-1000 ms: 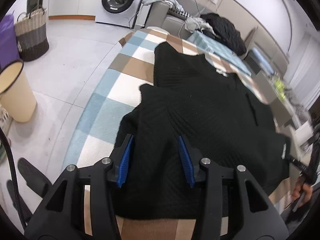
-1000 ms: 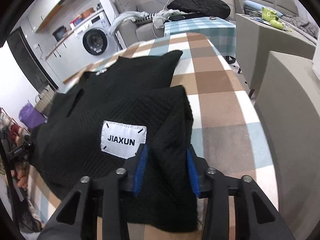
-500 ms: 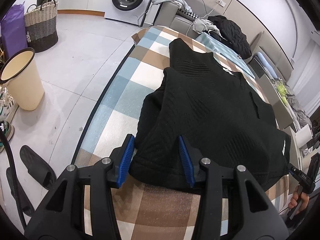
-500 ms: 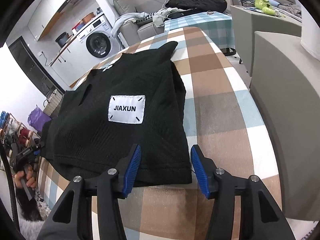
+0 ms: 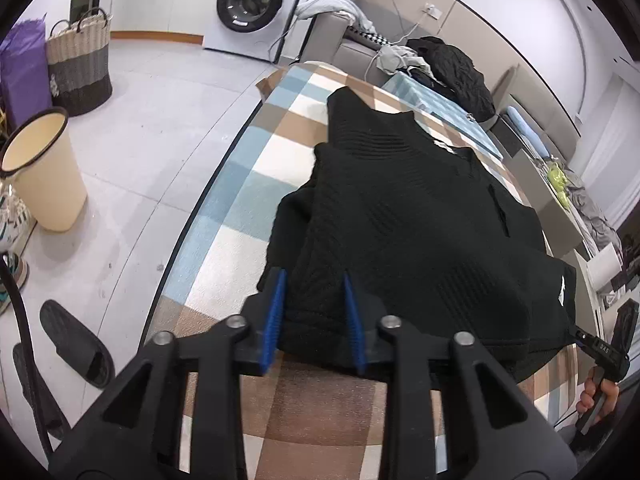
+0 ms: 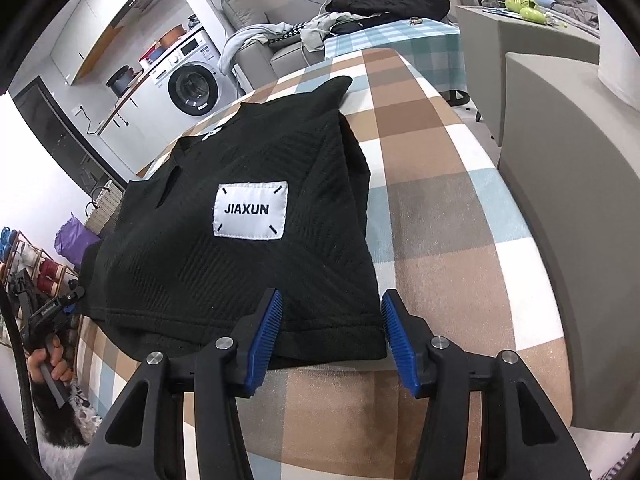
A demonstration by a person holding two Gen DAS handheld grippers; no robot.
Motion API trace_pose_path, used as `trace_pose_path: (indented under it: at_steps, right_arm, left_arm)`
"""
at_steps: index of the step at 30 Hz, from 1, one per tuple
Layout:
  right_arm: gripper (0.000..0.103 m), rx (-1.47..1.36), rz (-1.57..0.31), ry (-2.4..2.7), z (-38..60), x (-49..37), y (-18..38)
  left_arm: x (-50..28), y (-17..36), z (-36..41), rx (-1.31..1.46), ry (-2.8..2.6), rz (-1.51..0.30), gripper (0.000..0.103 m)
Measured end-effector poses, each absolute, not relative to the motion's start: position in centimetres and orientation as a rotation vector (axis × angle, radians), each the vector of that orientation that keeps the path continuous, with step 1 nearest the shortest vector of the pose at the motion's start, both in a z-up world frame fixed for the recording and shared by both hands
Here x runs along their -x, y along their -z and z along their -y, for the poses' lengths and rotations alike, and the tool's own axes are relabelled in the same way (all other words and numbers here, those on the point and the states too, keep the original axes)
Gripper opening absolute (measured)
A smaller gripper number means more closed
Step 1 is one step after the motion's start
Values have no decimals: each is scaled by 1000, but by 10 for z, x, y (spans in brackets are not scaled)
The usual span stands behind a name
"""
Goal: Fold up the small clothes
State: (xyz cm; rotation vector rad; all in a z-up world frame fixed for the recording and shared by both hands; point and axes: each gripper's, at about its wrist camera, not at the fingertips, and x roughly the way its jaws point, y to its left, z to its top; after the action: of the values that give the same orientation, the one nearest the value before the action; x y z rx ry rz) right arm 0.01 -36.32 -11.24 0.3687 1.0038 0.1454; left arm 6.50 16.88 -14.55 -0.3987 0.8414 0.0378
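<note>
Both grippers sit at the near hem of the black garment (image 5: 420, 232), which now lies folded on the checked table (image 5: 248, 196): a second ago each held a corner in the air. The left gripper (image 5: 314, 316) has just been closing and pinches the hem, while the right gripper (image 6: 330, 336) stands open astride its corner, so I judge a new fold begins. Only the right view shows the white label (image 6: 251, 210).

Right gripper (image 6: 330, 336) jaws apart, straddling near hem corner of folded black knit garment (image 6: 248, 264), white JIAXUN patch (image 6: 251, 209) up, on checked tablecloth (image 6: 432, 208).
</note>
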Motion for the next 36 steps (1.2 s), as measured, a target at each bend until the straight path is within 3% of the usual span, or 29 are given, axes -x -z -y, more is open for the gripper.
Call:
trace_pose_path:
  at_steps: [3, 17, 19, 23, 26, 36]
  right_arm:
    - [53, -364, -1008, -148, 362, 0, 113]
    - [53, -516, -945, -219, 368, 0, 104]
    - [47, -518, -959, -195, 368, -3, 109]
    - [20, -475, -955, -155, 366, -4, 109]
    - [11, -487, -915, -149, 371, -2, 103]
    - [6, -558, -712, -213, 377, -10, 54]
  left_arm:
    - [-65, 139, -165, 384, -17, -832, 14]
    - [-69, 141, -158, 413, 21, -877, 16]
    - [-72, 146, -157, 396, -3, -889, 16]
    - [-72, 150, -155, 359, -50, -885, 16]
    - [-70, 148, -155, 357, -42, -869, 7]
    - [-71, 98, -178, 444, 2, -690, 4]
